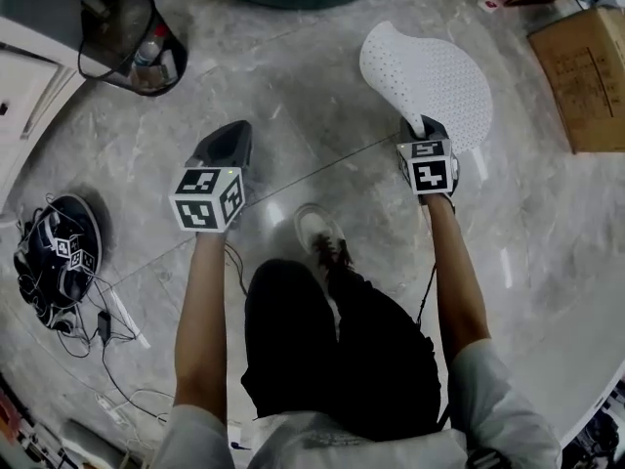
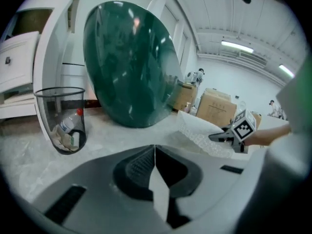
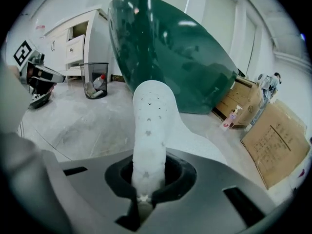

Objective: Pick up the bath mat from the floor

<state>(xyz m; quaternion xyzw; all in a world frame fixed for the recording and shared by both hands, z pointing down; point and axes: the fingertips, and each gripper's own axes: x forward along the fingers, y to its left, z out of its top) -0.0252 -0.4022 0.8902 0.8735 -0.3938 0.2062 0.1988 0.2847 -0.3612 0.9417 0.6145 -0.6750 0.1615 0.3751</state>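
The grey marble floor [image 1: 293,96] fills the head view and lies bare through the middle and lower right. A dark green oval tub [image 3: 170,52] leans along the top edge. A cardboard box [image 1: 586,76] crowds the upper right edge; its print is too small to read. The white perforated bath mat [image 1: 430,81] is at upper right, its near edge pinched in the clenched right gripper [image 3: 146,189]. A wire bin [image 1: 132,42] stands upper left. A dark bag [image 1: 59,252] and cables [image 1: 107,340] line the left edge. The left gripper [image 2: 155,155], centre left, is clenched on nothing.
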